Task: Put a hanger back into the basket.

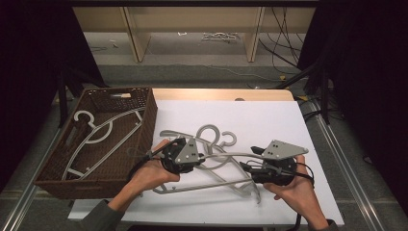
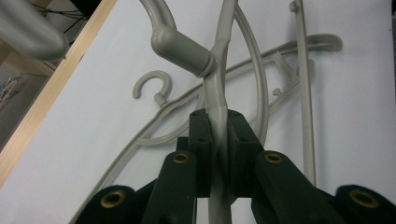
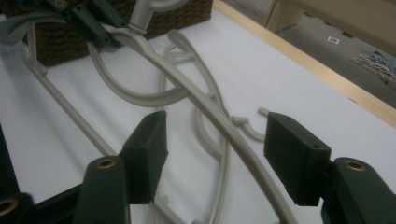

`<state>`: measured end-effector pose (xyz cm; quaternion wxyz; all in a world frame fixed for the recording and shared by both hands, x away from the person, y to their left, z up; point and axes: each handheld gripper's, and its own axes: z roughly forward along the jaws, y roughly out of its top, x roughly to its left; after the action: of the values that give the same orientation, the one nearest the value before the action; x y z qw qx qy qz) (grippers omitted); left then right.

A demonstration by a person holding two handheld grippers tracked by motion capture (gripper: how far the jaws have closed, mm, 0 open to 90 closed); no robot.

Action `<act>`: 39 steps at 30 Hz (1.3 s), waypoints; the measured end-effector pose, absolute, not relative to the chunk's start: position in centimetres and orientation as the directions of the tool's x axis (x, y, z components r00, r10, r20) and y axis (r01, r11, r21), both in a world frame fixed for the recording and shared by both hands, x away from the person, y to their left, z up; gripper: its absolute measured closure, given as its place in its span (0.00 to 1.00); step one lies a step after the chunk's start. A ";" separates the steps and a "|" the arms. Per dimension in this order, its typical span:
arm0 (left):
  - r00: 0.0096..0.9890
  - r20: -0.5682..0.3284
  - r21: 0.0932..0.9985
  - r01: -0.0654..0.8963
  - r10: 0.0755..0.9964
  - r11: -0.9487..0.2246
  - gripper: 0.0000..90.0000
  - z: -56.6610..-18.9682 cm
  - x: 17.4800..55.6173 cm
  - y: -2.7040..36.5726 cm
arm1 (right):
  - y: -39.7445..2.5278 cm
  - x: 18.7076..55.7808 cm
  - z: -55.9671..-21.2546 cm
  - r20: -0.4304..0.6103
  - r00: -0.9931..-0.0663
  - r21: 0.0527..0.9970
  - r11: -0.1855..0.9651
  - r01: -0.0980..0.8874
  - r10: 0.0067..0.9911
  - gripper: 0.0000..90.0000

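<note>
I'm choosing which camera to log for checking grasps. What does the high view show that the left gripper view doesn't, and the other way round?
High view alone: the wicker basket at the table's left with a hanger inside, both hands, and the right tongs beside the pile of hangers. Left gripper view alone: the left tongs shut on the grey hanger just below its hook joint, a contact that the hand and gripper body cover from above. Both share the white tabletop and the tangled hangers lying on it.
</note>
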<state>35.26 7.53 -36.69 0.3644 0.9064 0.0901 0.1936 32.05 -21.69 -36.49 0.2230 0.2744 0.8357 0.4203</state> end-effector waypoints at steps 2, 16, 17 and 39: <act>0.905 0.259 0.707 0.060 0.337 -0.704 0.91 -36.4 35.7 7.9 | -22.0 32.1 -36.4 -0.122 -0.733 0.840 0.463 0.283 0.669 0.42; 0.831 0.219 0.784 0.162 0.511 -0.599 0.91 -30.0 39.9 11.0 | -22.7 31.7 -36.0 -0.036 -0.691 0.914 0.303 0.269 0.722 0.34; 0.826 0.221 0.783 0.166 0.518 -0.599 0.91 -29.5 40.3 11.3 | -22.7 31.7 -36.4 -0.032 -0.691 0.911 0.306 0.278 0.722 0.33; 0.628 0.193 0.808 0.335 0.754 -0.485 0.91 -27.7 42.5 25.9 | -22.5 32.8 -39.9 0.025 -0.688 0.881 0.310 0.358 0.725 0.30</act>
<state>42.50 25.90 -27.74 0.3824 0.8170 0.3334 0.2741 32.81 -22.52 -39.86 0.1929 0.3444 0.7859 0.4759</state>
